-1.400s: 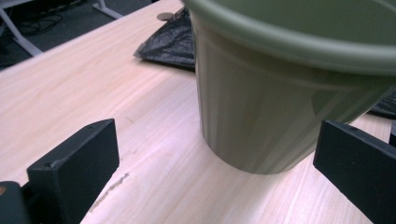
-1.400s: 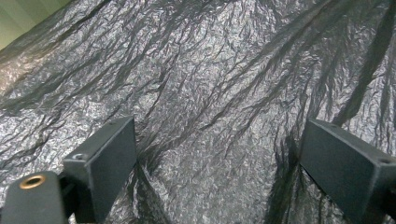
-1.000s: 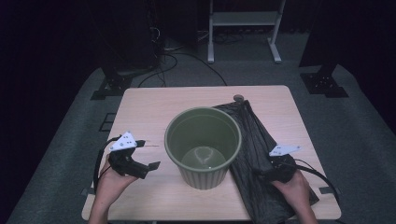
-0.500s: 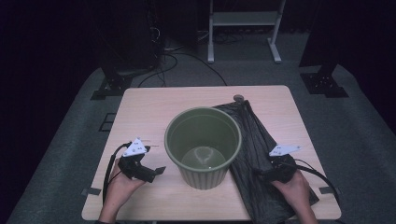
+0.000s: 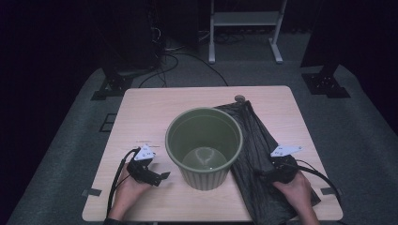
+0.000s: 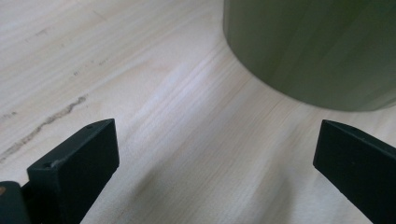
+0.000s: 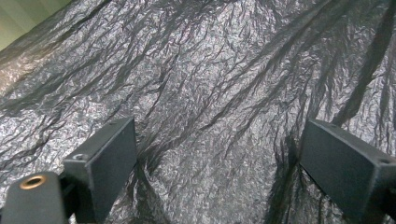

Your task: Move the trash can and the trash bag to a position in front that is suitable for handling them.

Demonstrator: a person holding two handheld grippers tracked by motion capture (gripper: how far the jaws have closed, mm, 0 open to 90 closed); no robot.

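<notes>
A ribbed green bin (image 5: 204, 145) stands upright in the middle of the wooden table (image 5: 155, 108), and its inside looks bare. A crinkled black plastic bag (image 5: 256, 136) lies flat to the bin's right, partly tucked behind it. My left gripper (image 5: 162, 177) is low over bare wood just left of the bin's base. In the left gripper view the left gripper (image 6: 217, 135) is open, with only wood between the jaws and the bin wall (image 6: 317, 46) ahead. My right gripper (image 5: 259, 172) rests on the bag. The right gripper (image 7: 219, 133) is open, its tips against the bag (image 7: 215, 70).
A small round disc (image 5: 240, 98) sits at the table's far edge beside the bag's top. Past the table, cables (image 5: 178, 58) lie on the grey floor, along with a white stand (image 5: 244, 28) and dark tripod feet (image 5: 328, 82). Bare wood stretches along the left and far sides.
My left gripper has come down and shifted right toward the bin's base. The right gripper, the bin and the bag have not moved.
</notes>
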